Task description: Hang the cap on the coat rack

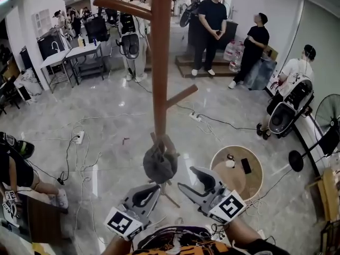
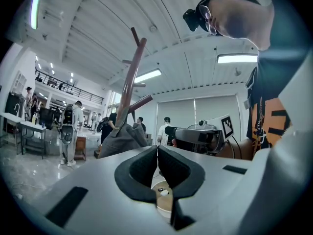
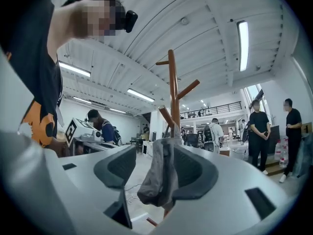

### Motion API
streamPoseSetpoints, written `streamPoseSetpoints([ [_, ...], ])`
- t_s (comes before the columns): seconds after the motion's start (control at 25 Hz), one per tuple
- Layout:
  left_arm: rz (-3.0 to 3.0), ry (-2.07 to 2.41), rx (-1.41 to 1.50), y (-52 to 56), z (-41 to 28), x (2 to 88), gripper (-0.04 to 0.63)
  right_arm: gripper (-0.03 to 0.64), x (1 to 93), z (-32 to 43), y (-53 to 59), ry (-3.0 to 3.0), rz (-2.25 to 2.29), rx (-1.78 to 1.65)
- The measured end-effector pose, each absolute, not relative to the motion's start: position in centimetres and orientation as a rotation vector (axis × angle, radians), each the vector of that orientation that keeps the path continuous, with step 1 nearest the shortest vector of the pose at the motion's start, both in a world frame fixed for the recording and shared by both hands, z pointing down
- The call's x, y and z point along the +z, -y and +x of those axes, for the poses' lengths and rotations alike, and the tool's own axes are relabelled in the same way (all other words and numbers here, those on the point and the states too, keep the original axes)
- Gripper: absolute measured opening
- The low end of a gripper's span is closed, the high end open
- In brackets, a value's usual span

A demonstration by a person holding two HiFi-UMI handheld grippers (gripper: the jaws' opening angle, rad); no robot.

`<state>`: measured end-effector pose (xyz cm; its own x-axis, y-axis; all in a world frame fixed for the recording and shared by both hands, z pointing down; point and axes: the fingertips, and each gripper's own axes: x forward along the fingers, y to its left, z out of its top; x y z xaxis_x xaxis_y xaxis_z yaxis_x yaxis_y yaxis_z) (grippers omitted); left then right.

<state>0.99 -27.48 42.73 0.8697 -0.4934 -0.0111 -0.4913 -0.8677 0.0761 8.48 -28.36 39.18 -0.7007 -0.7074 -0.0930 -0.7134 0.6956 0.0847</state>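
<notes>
The brown wooden coat rack point(image 1: 161, 62) stands straight ahead of me. A grey cap point(image 1: 159, 163) hangs from one of its low pegs. My left gripper point(image 1: 154, 189) sits just below the cap, and its black pads point(image 2: 146, 168) meet with nothing between them. My right gripper point(image 1: 186, 177) is to the right of the cap, apart from it, with its jaws spread. In the right gripper view the cap point(image 3: 159, 180) dangles from the peg in front of the gap of the right gripper point(image 3: 154, 153), close to the right-hand pad, with the rack point(image 3: 172, 92) behind it.
A small round wooden table point(image 1: 249, 187) with a phone on it stands to the right of the rack's base. Cables and a power strip point(image 1: 79, 137) lie on the glossy floor. Several people stand at the back, and fans point(image 1: 311, 147) line the right wall.
</notes>
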Motion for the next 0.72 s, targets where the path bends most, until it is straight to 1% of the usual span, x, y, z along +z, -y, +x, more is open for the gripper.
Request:
streamPoseSetpoints([
  [0.24,2.985,0.738,-0.052,27.7,1.8,42.1,0.031,0.238,37.7,8.8,27.0,-2.83,-1.206,0.234],
  [0.56,3.011,0.681,-0.071,27.9,1.9,41.8,0.031,0.172,37.2,7.9,26.3,-2.77,-1.218,0.186],
  [0.72,3.016,0.642,-0.092,27.6,2.6,41.9,0.031,0.126,37.6,8.1,25.9,-2.757,-1.227,0.167],
])
